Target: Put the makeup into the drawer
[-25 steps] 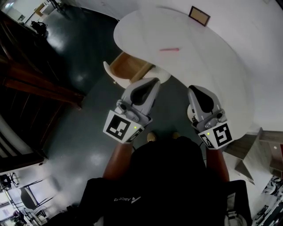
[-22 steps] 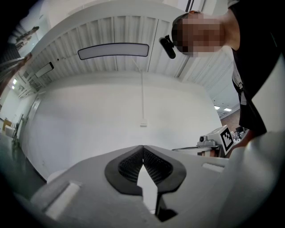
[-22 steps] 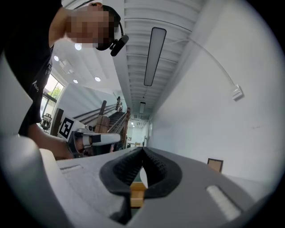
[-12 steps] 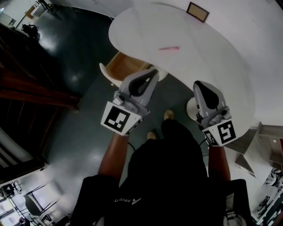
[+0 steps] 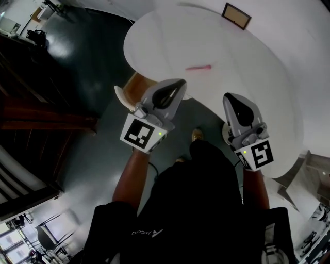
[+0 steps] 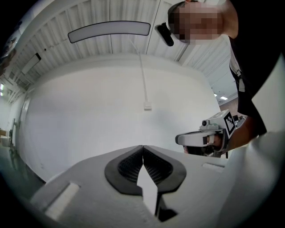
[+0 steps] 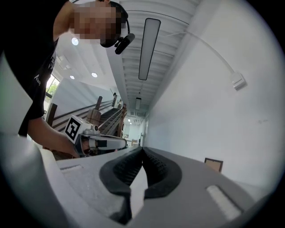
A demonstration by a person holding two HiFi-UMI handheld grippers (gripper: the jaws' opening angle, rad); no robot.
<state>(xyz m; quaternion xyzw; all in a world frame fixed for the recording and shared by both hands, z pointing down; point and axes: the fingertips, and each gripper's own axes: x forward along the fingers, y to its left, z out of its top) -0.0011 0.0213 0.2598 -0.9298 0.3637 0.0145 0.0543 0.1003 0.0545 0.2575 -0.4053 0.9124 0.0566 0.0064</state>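
A slim pink makeup stick (image 5: 198, 67) lies on the round white table (image 5: 247, 77), a good way beyond both grippers. My left gripper (image 5: 180, 83) is held level over the table's near edge, shut with nothing in it; in the left gripper view (image 6: 143, 147) its pads meet against a bare white wall. My right gripper (image 5: 228, 97) hangs beside it to the right, also shut and empty (image 7: 142, 149). Each gripper shows in the other's view: the right gripper (image 6: 181, 139) and the left gripper (image 7: 133, 142). No drawer is visible.
A small brown-framed thing (image 5: 237, 15) lies at the table's far side. A wooden seat with a white back (image 5: 135, 86) stands under the table's left edge. The person's dark shirt and legs (image 5: 201, 196) fill the foreground over a dark shiny floor (image 5: 87, 67). A wooden stair rail (image 5: 46, 111) runs at left.
Both grippers have moved forward toward the table and up in the picture, staying shut. The person has stepped forward; a shoe now shows below the table's edge.
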